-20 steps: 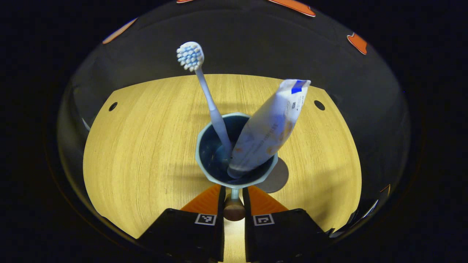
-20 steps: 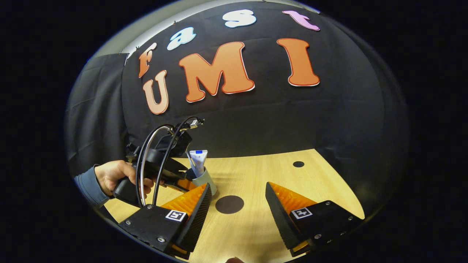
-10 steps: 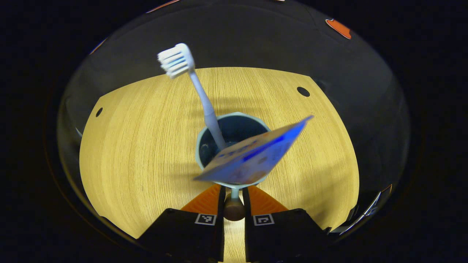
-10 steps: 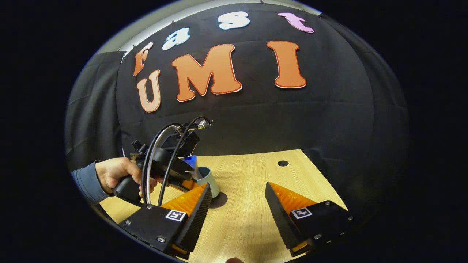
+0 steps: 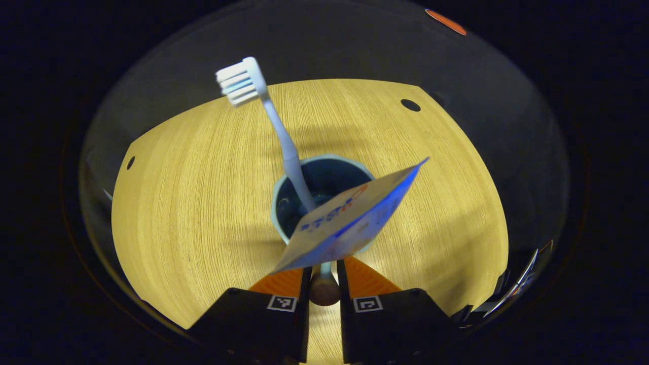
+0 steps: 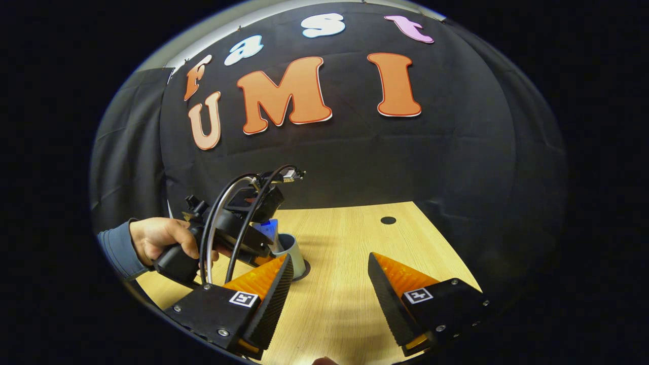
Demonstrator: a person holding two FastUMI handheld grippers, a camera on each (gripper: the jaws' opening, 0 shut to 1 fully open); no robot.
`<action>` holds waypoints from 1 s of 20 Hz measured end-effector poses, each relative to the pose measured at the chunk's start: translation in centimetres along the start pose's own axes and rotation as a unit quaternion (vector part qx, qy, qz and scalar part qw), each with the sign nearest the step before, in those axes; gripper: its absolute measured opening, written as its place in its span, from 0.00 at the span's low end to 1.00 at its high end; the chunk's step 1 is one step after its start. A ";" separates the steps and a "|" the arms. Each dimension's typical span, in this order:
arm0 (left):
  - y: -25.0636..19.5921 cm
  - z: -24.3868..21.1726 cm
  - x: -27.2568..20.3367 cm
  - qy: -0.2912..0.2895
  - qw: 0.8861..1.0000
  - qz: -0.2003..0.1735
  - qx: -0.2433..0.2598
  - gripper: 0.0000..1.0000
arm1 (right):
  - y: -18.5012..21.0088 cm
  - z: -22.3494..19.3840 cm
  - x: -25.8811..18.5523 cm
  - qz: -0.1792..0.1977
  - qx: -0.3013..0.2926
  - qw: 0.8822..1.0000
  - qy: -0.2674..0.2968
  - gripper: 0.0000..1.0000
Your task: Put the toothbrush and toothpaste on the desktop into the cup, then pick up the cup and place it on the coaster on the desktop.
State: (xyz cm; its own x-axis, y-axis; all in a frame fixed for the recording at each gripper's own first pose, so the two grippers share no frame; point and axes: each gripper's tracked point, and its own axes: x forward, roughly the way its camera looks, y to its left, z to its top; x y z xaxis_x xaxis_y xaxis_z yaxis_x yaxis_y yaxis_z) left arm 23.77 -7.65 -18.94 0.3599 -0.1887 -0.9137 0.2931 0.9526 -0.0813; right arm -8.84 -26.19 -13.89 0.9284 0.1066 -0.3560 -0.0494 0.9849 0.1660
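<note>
**Loaded cup carried by its handle, top-heavy with the tube tipped over**

The cup (image 5: 324,203) is the landmark here. The left gripper (image 5: 323,276) has its fingers (image 5: 284,281) closed tight on the cup's small handle (image 5: 325,267), which sits at the cup's near side, low against the wall. The toothbrush (image 5: 276,132) stands in the cup, its handle down inside and its bristled head leaning up and away past the far rim. The toothpaste (image 5: 355,215) lies slanted across the cup's mouth, its flat end jutting out beyond the rim to one side.

In the right gripper view the cup (image 6: 291,248) sits low to the wooden surface (image 6: 345,284), with a dark sliver at its foot that I take for the coaster (image 6: 304,276); whether the cup rests squarely on it I cannot tell. A person's hand (image 6: 162,241) holds the left gripper beside the cup. The right gripper (image 6: 329,284) hangs well apart from the cup, fingers spread wide and empty.

As for handling, the cup looks rigid, smooth-walled and light, so the handle is the sensible hold: a narrow, stiff tab the fingers can clamp without slipping. Its load, I judge, is the trouble. The tube is soft and loosely lodged, the brush long and thin, and both can swing or tip out if the cup is tilted or set down sharply. Keeping the cup level and lowering it gently seems wise.
</note>
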 end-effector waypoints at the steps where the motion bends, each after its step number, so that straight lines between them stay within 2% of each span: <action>1: 0.1 0.2 -0.2 -0.003 1.000 -0.008 -0.001 0.31 | 0.2 0.1 -0.1 -0.001 -0.001 1.000 -0.001 0.89; 3: 0.1 0.2 -1.3 0.000 1.000 -0.024 0.003 0.46 | 0.4 0.1 -0.3 -0.004 -0.010 1.000 -0.001 0.89; 4: 0.2 0.3 -1.9 -0.002 0.999 -0.031 0.006 0.60 | 0.4 0.4 -0.4 -0.008 -0.015 1.000 -0.005 0.89; 5: 0.5 0.6 -2.5 -0.008 0.999 -0.034 0.007 0.69 | 0.6 0.8 -0.5 -0.011 -0.018 1.000 -0.009 0.89; 6: 1.0 1.0 -3.2 -0.019 0.999 -0.030 0.011 0.83 | 1.0 1.0 -0.6 -0.010 -0.017 1.000 -0.011 0.89; 8: 2.2 2.2 -4.8 -0.047 0.998 -0.024 0.015 0.89 | 2.3 1.6 -0.9 -0.005 -0.018 1.000 -0.017 0.89; 11: 4.3 4.7 -7.7 -0.103 0.994 -0.006 0.022 0.94 | 3.5 3.0 -1.0 -0.016 -0.026 0.999 -0.044 0.89; 12: 1.6 2.7 -7.8 -0.125 0.992 0.003 0.024 0.94 | 4.2 3.7 -1.1 -0.013 -0.026 0.998 -0.056 0.89; 13: 4.0 3.7 -6.4 -0.146 0.989 0.011 0.027 0.95 | 5.1 3.9 -1.3 -0.009 -0.028 0.997 -0.066 0.89; 14: 4.6 5.7 -10.1 -0.167 0.985 0.026 0.036 0.95 | 5.8 4.4 -1.4 -0.007 -0.032 0.997 -0.073 0.89; 17: 5.3 7.1 -12.9 -0.241 0.967 0.078 0.040 0.95 | 7.3 6.3 -1.6 -0.009 -0.047 0.994 -0.099 0.89; 20: 5.8 8.1 -11.8 -0.312 0.941 0.123 0.032 0.95 | 9.2 7.9 -1.3 -0.007 -0.052 0.991 -0.121 0.88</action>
State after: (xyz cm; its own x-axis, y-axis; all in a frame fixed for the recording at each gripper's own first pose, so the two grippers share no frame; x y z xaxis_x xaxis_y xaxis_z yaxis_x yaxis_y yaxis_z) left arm 28.34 -1.83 -5.38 0.8687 -0.0872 -0.4876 0.1787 0.9733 0.1442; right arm -7.59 -18.33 -4.64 0.9899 0.0685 -0.1238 -0.0611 0.9962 0.0623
